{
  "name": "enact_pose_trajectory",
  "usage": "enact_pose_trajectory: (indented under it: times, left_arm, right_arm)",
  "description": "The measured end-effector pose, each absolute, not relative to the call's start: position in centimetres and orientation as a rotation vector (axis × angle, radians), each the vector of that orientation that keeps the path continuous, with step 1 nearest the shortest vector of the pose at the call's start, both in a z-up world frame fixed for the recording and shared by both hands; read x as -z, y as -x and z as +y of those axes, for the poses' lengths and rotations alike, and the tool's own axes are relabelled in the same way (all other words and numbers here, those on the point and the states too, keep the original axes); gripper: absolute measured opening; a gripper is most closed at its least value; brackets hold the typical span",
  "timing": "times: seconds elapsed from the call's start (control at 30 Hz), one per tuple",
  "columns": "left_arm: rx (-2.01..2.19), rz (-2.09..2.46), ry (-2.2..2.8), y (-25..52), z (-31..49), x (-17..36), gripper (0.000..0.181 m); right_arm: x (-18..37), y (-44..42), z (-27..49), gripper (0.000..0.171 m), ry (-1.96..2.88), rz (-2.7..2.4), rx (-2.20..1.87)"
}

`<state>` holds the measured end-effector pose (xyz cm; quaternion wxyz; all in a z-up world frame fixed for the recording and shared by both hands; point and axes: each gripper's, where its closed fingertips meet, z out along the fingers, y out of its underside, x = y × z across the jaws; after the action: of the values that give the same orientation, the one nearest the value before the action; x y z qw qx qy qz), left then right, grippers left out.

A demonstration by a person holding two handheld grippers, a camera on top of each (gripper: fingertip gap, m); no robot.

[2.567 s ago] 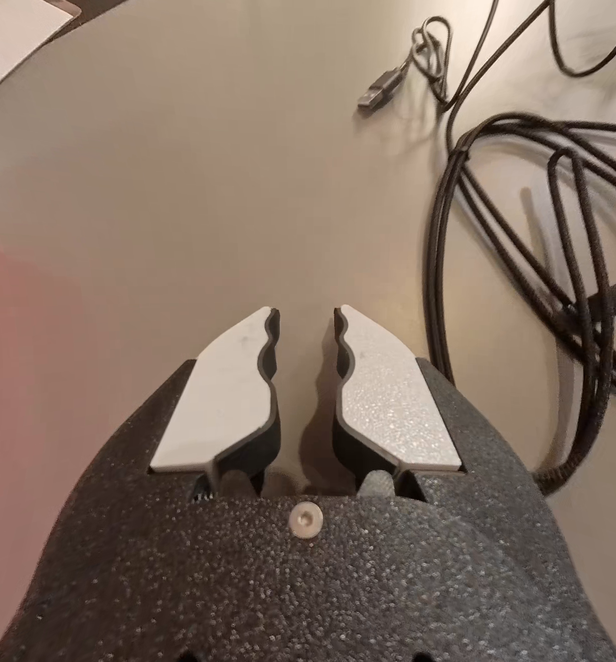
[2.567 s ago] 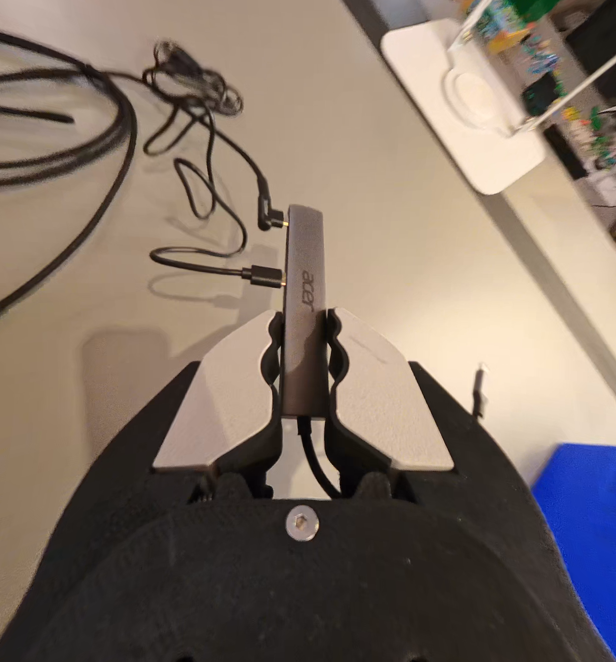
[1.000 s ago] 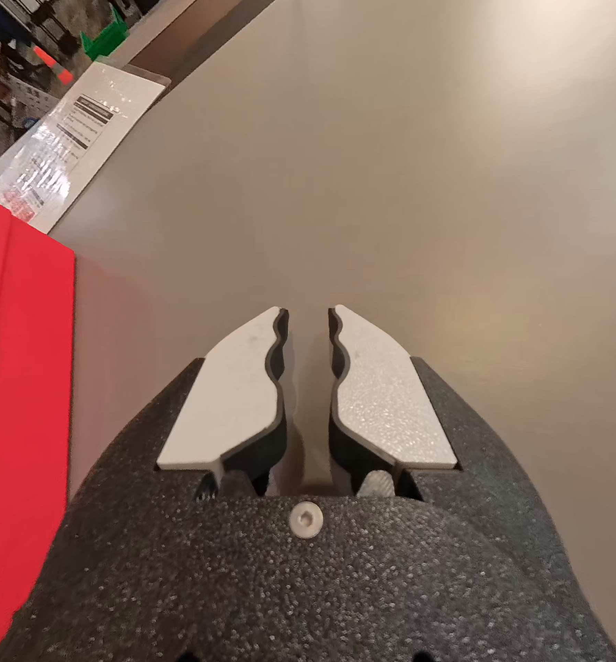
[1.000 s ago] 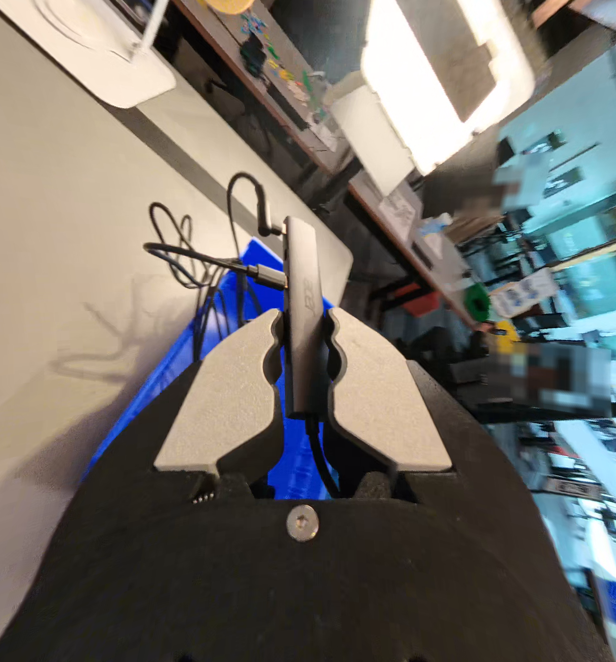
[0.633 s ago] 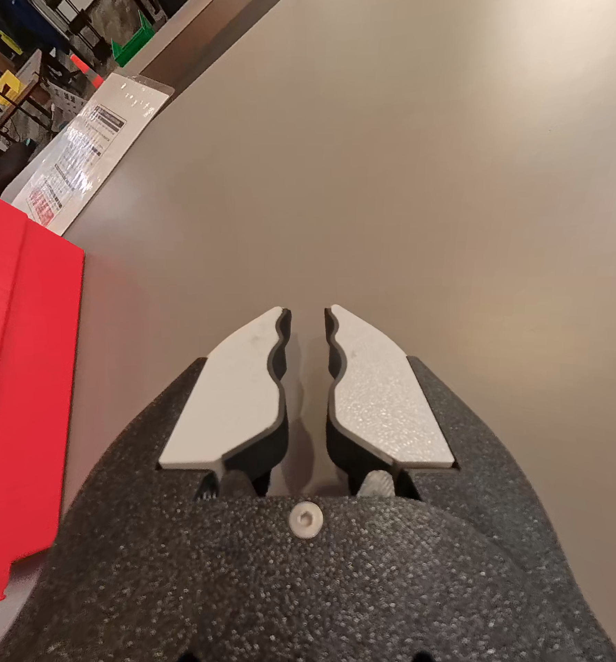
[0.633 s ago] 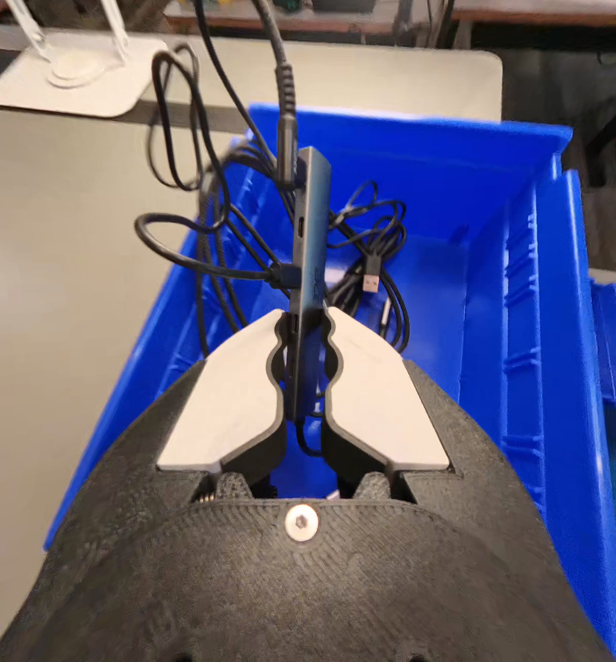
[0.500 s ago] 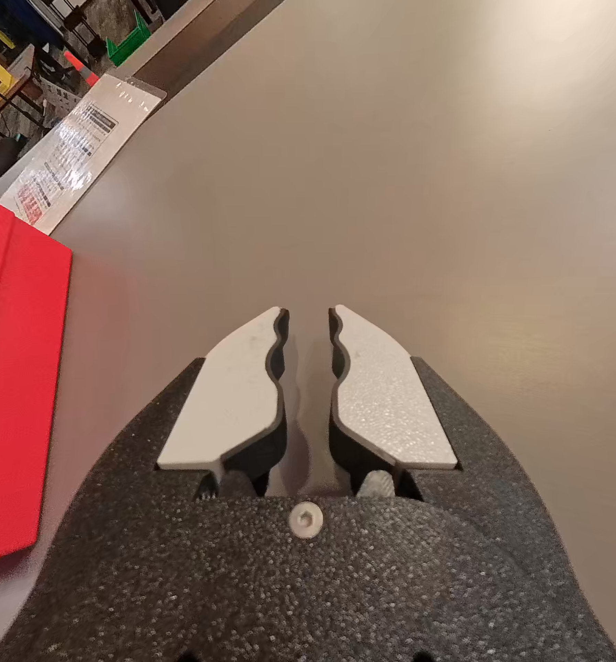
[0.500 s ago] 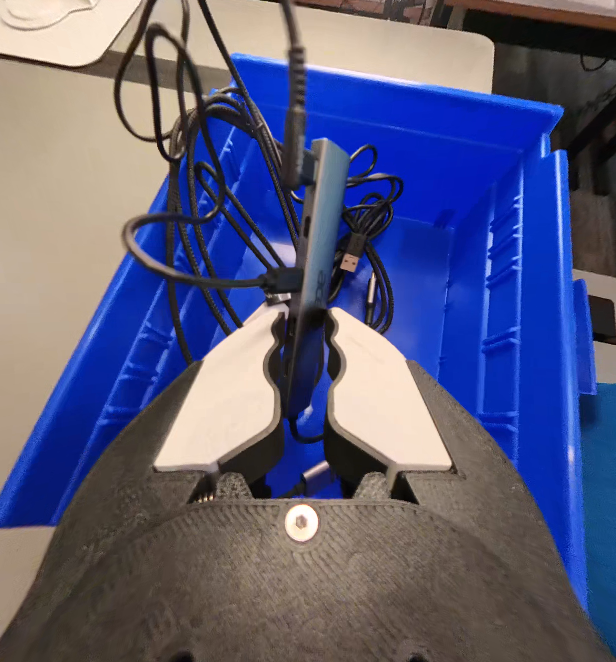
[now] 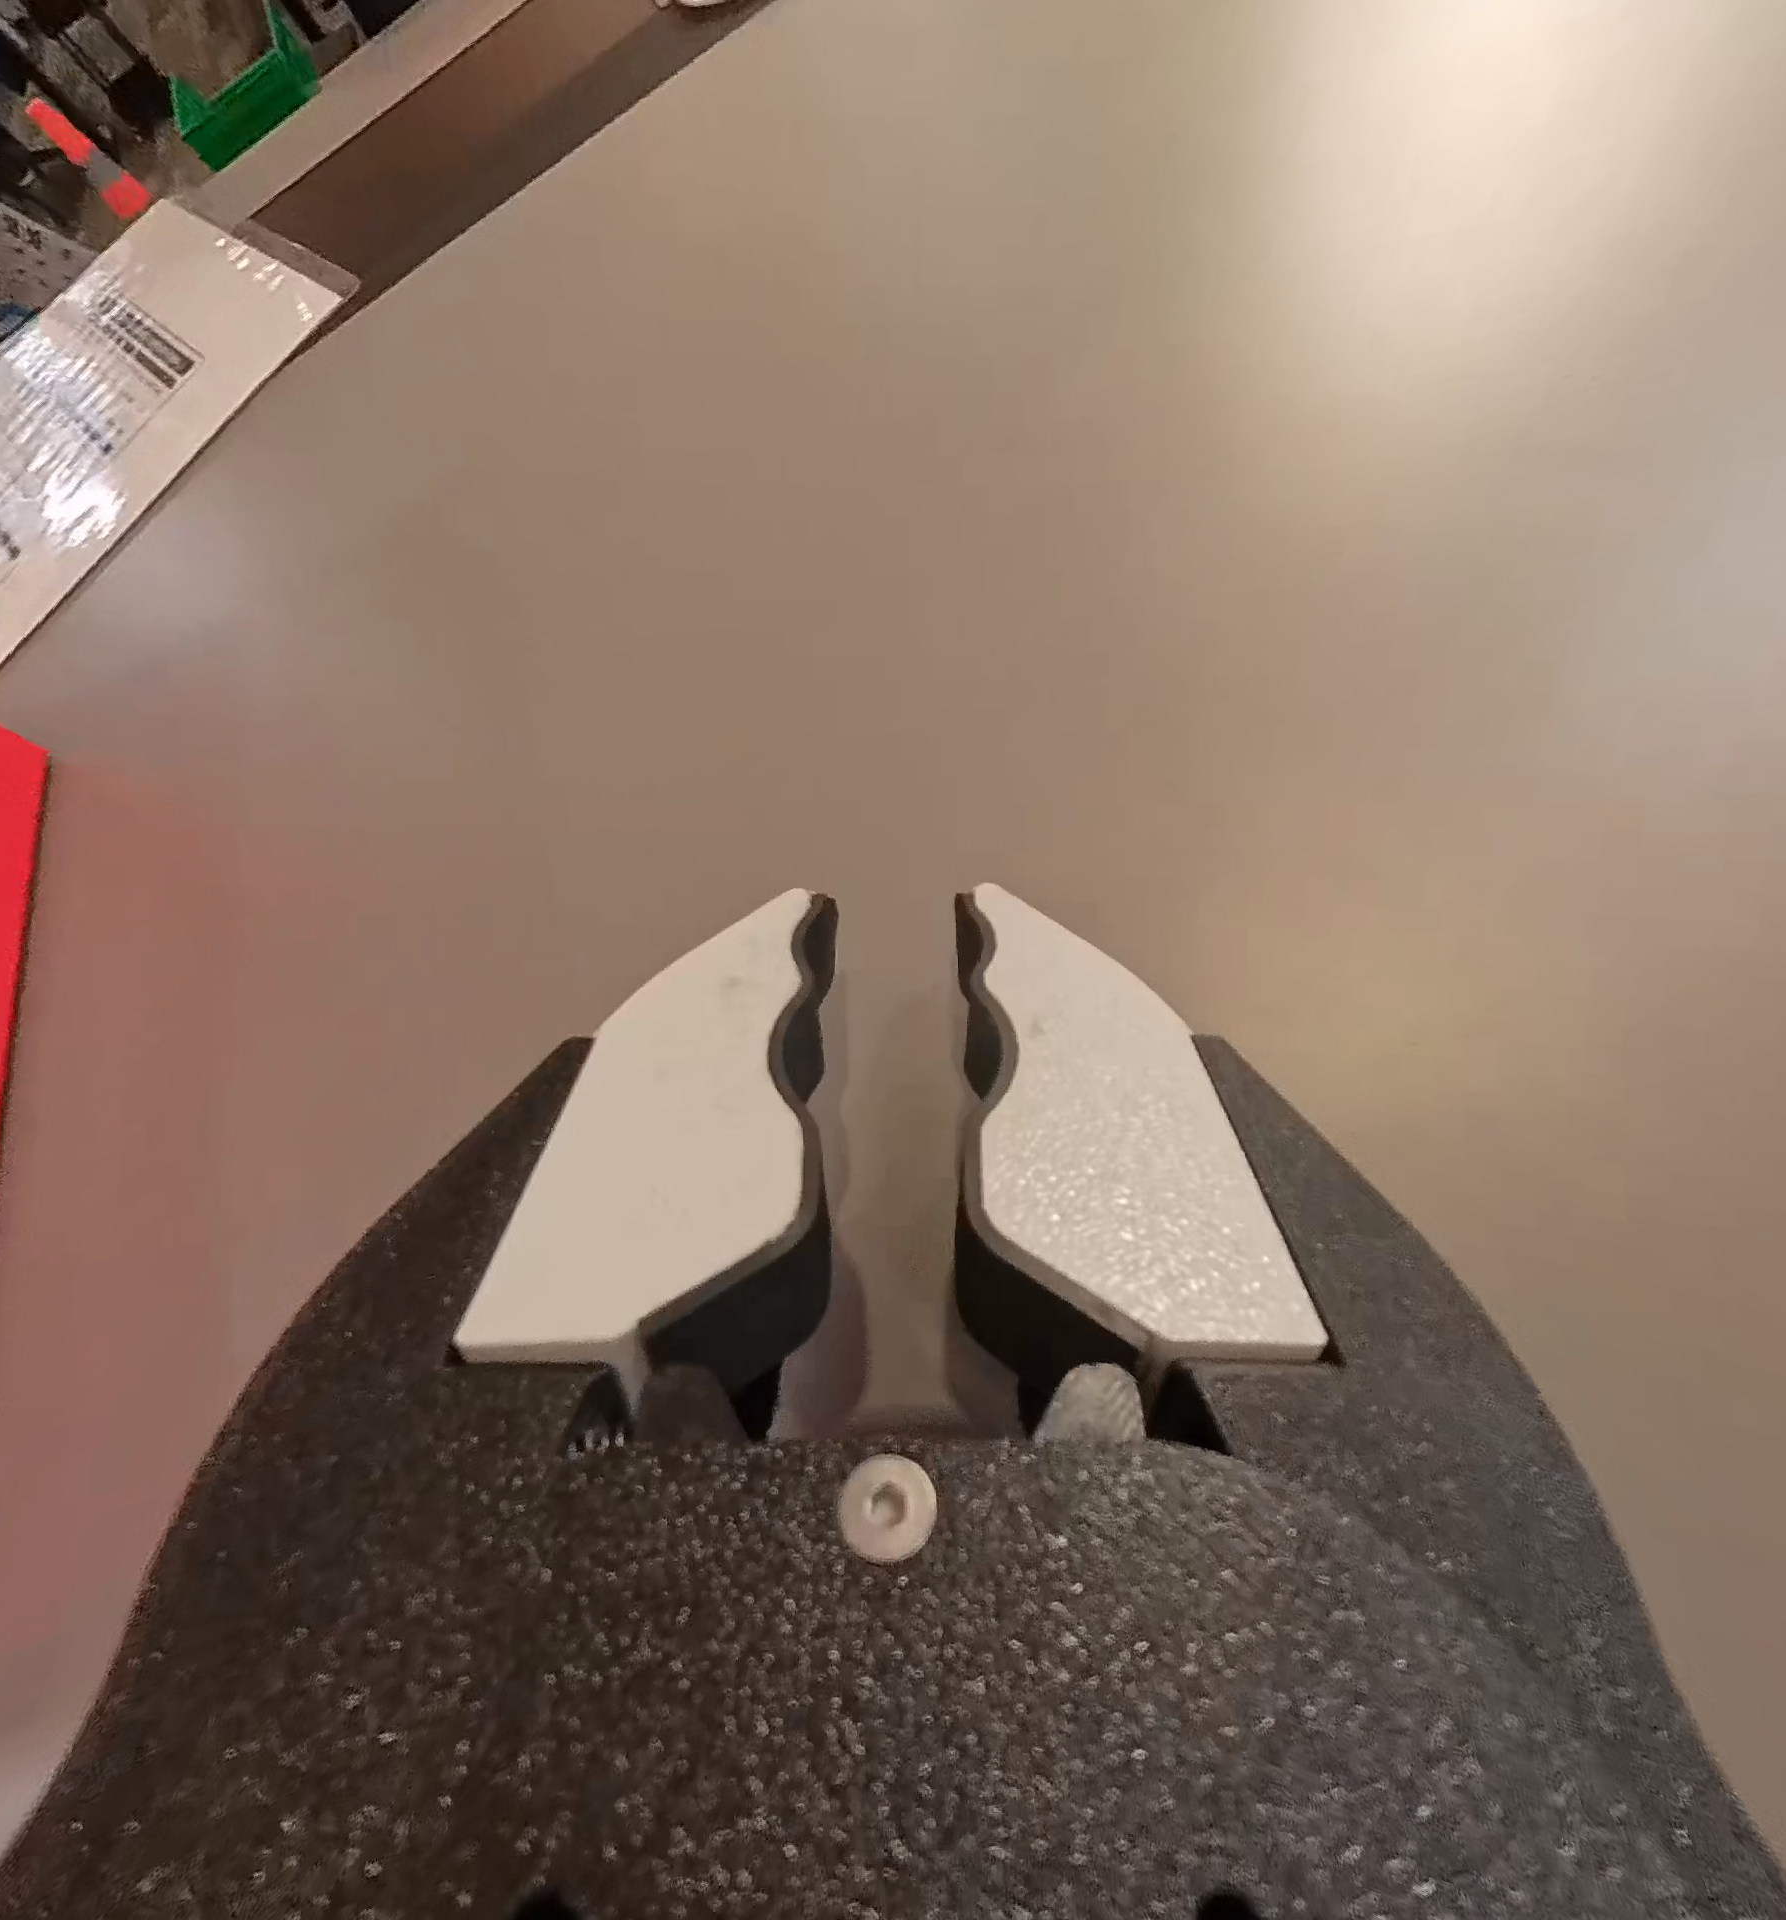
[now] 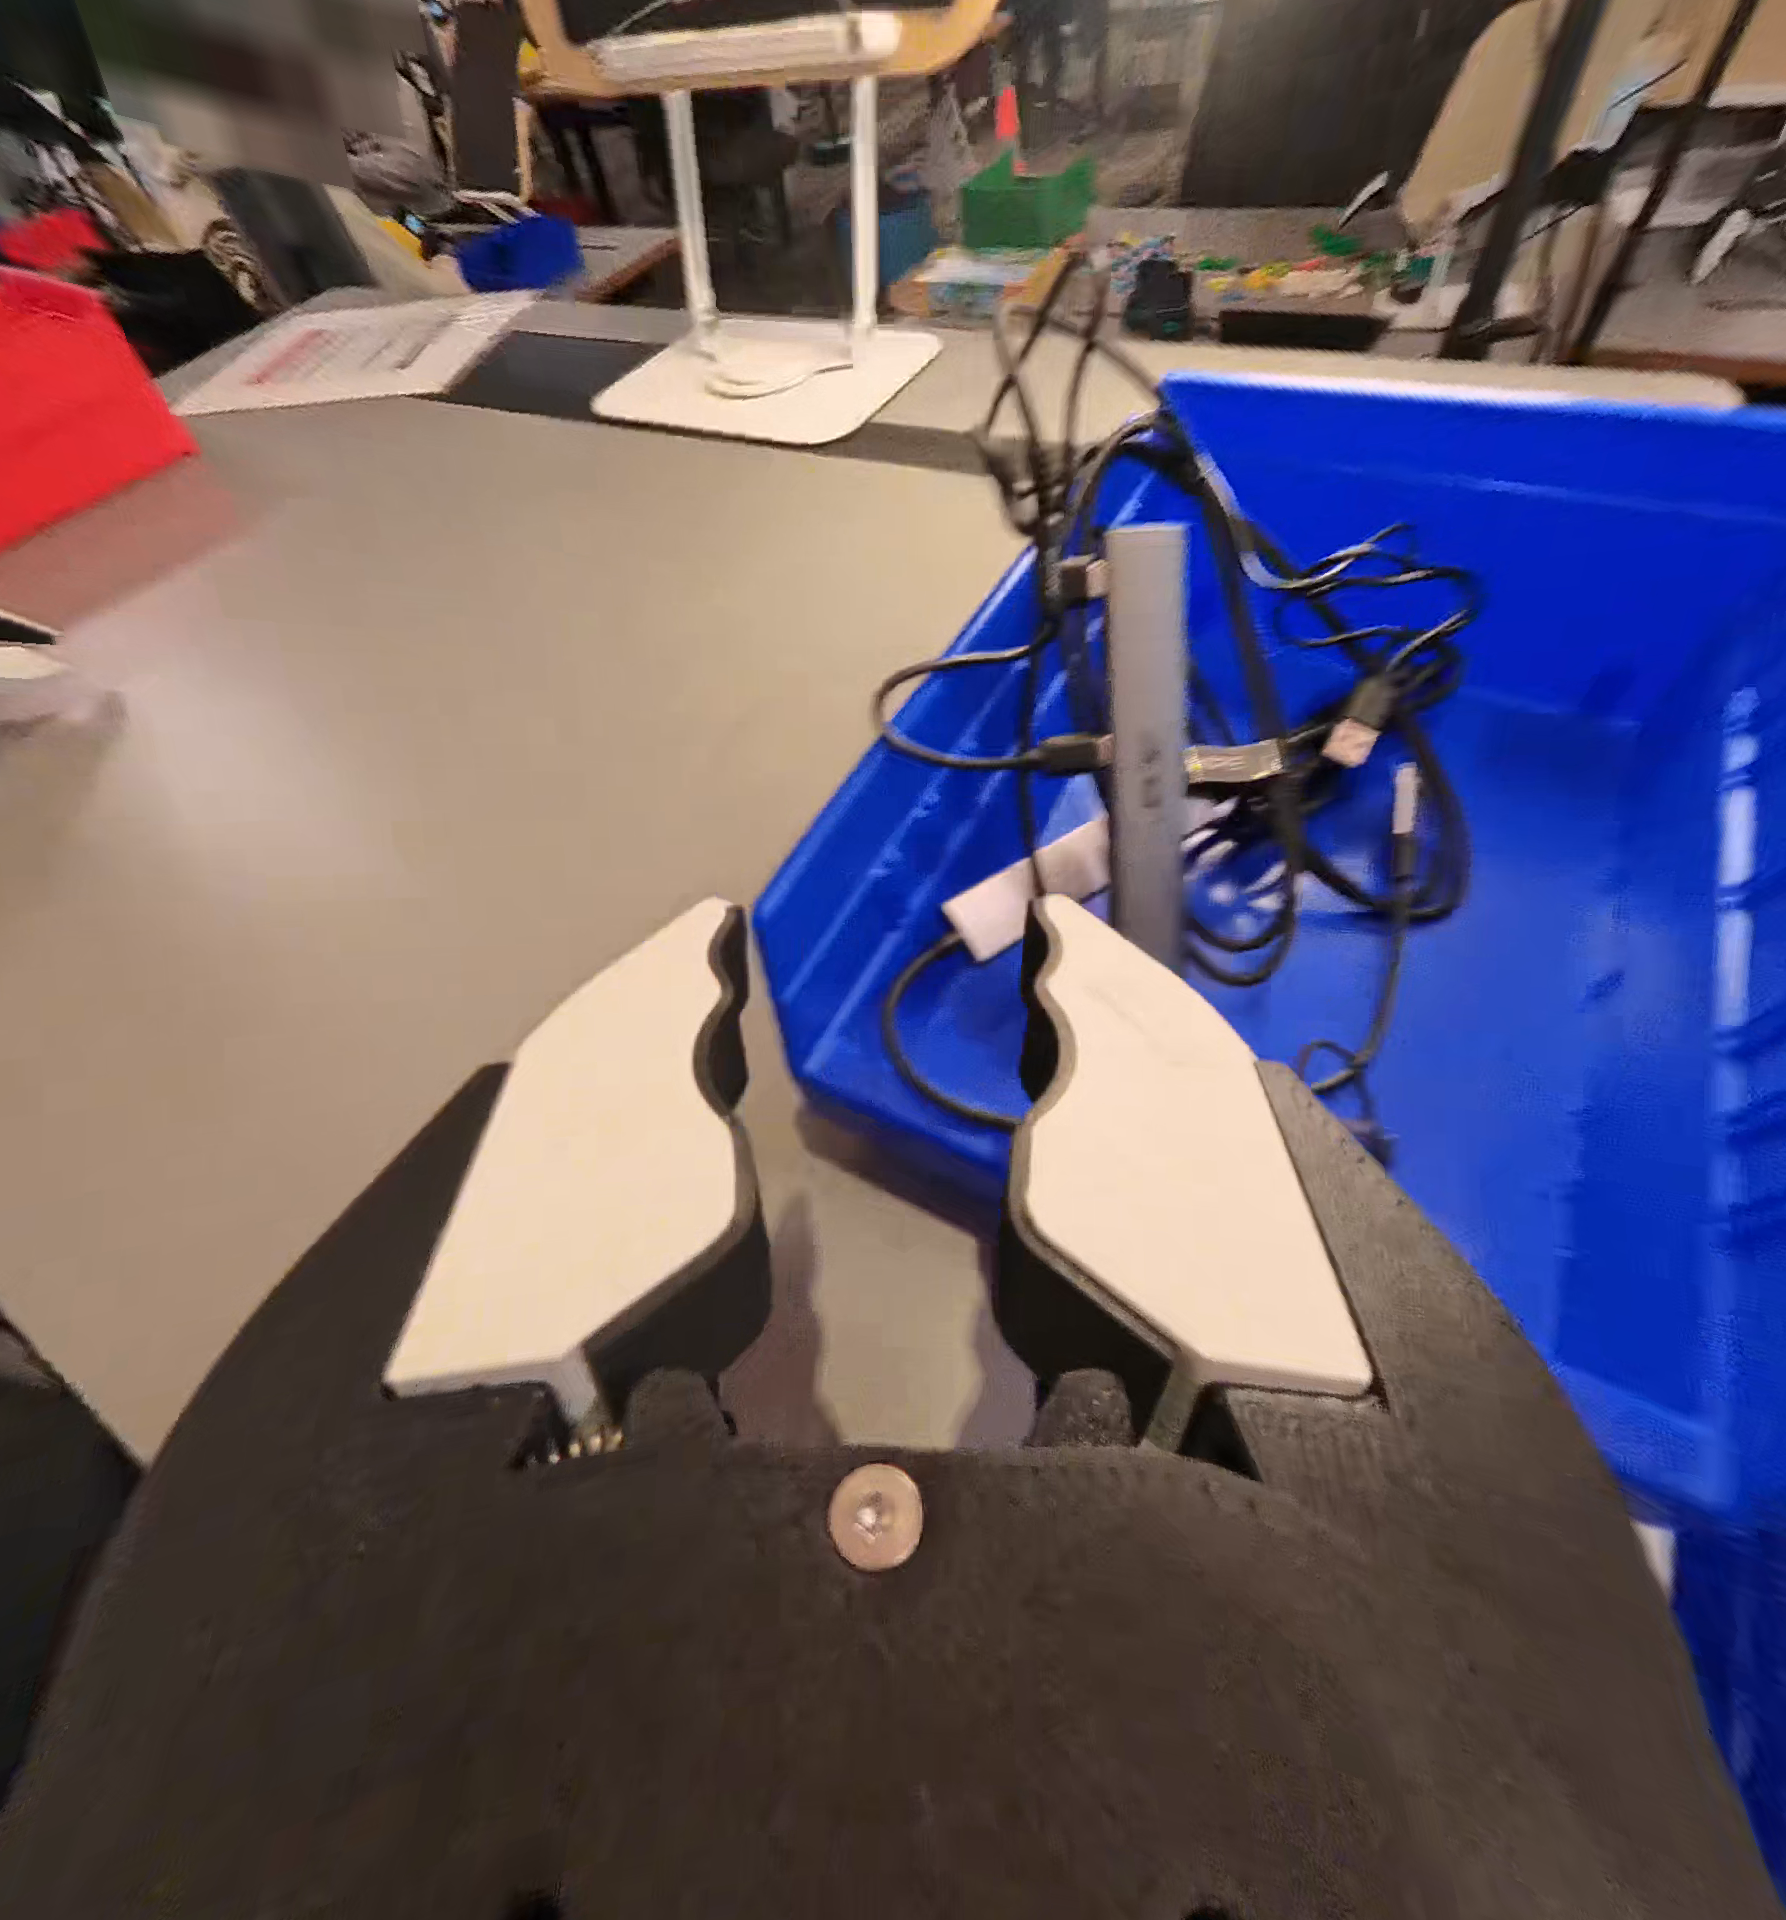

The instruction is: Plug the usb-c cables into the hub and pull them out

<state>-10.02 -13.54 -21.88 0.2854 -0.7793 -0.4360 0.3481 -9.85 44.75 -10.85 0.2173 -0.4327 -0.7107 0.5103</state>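
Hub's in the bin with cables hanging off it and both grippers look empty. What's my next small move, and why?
Probably bring the right gripper forward and to the right, over the blue bin, toward the hub. Its jaws are open and empty, the hub stands on end among the black cables, and at least two plugs look seated in its side. The left gripper faces only bare table.

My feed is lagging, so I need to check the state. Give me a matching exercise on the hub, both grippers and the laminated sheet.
Things:
1. hub
2. right gripper
3. left gripper
4. laminated sheet

States:
a. over bare table, jaws narrowly apart, empty
b. upright in the blue bin, cables attached
c. flat by the table's edge
d. jaws wide apart, empty, near the bin's corner

Pairs: 1-b, 2-d, 3-a, 4-c
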Motion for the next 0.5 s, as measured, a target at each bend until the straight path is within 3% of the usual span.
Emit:
enact_pose_trajectory:
  times: [0.23, 0.5]
  left_arm:
    - [-0.862, -1.147, 1.937, 9.8, -13.6, 20.1, 0.021]
    - [-0.903, -1.225, 1.699, 8.7, -17.9, 17.6, 0.026]
  right_arm:
    - [13.4, 9.8, 40.6, 0.048, 1.243, -1.877, -1.375]
    - [14.5, 11.8, 40.3, 0.030, 1.235, -1.798, -1.055]
